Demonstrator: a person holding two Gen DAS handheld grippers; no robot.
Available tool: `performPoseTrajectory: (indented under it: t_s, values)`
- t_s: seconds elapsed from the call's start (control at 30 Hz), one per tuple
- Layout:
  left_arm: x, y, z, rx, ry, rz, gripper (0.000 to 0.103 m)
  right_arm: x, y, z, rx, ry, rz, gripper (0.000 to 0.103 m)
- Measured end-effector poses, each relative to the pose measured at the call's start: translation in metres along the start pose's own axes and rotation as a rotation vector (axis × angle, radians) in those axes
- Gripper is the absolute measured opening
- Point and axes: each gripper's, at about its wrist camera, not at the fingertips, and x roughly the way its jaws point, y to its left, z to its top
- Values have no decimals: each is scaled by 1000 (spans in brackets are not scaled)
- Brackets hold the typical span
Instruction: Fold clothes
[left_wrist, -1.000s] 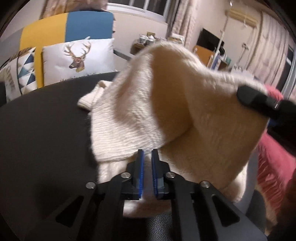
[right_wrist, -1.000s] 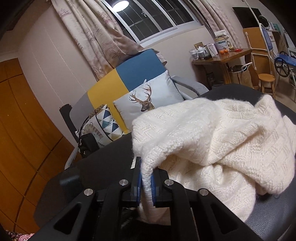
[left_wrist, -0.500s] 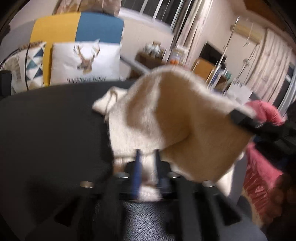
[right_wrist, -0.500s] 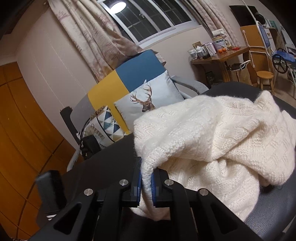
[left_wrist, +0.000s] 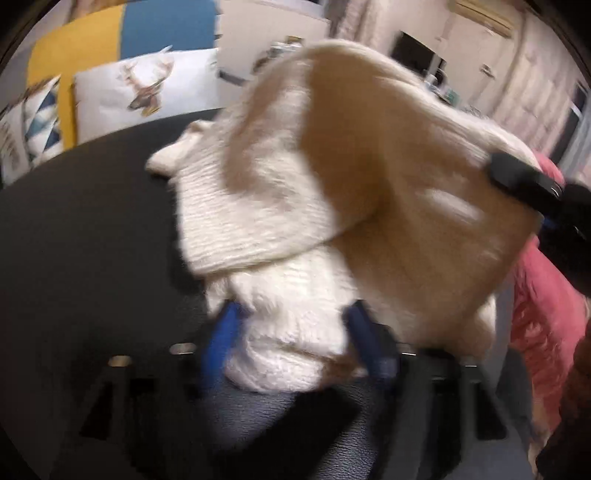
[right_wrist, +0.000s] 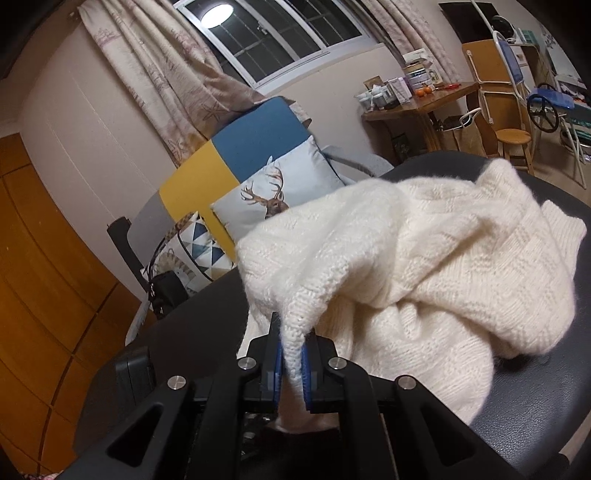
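Note:
A cream knitted sweater (left_wrist: 332, 166) lies bunched on a black padded table (left_wrist: 74, 240). My left gripper (left_wrist: 293, 332) is at the sweater's near edge. Its blue pads (left_wrist: 221, 332) stand apart and its jaws are closing, with a thick roll of the knit between them; this view is blurred. My right gripper (right_wrist: 291, 354) is shut on a thin edge of the sweater (right_wrist: 443, 258) and holds that corner up off the table (right_wrist: 184, 332). In the left wrist view the right gripper (left_wrist: 524, 181) shows as a black finger at the sweater's raised right corner.
A red garment (left_wrist: 535, 314) lies at the table's right side. Behind the table stands a yellow and blue armchair (right_wrist: 236, 155) with a deer cushion (right_wrist: 280, 188). Further back are a cluttered wooden side table (right_wrist: 417, 99) and a stool (right_wrist: 513, 136).
My left gripper's jaws were shut in front of the sweater and now stand apart around a roll of it. The left view has dipped slightly and blurred. The right gripper keeps its hold.

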Motion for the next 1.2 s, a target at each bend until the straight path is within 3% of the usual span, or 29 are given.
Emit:
performPoseTrajectory:
  t_s: [0.2, 0.47, 0.63, 0.67, 0.8, 0.87, 0.93, 1.07, 1.2]
  values:
    - [-18, 1, -6, -16, -55, -34, 19, 5, -5, -7, 12, 23, -22, 7]
    - [-86, 9, 5, -44, -250, -47, 16, -1, 13, -3, -18, 9, 10, 7]
    - [-127, 39, 5, -133, -344, -31, 6, 3, 43, -2, -65, 14, 62, 7]
    - [-140, 48, 5, -153, -378, -17, 0, 4, 49, -1, -71, 16, 72, 7]
    - [-181, 75, 5, -179, -467, 59, 0, 15, 71, -1, -84, 40, 114, 7]
    - [-186, 84, 0, -200, -446, 70, 0, 21, 86, -5, -105, 52, 128, 7]
    - [-185, 88, -9, -223, -408, 80, 2, 26, 96, -11, -118, 66, 139, 7]
    - [-157, 67, -34, -183, -331, 76, 49, 29, 101, -20, -101, 84, 156, 7]
    - [-123, 18, -46, 2, -273, 54, 57, 17, 95, -17, -83, 66, 165, 7]
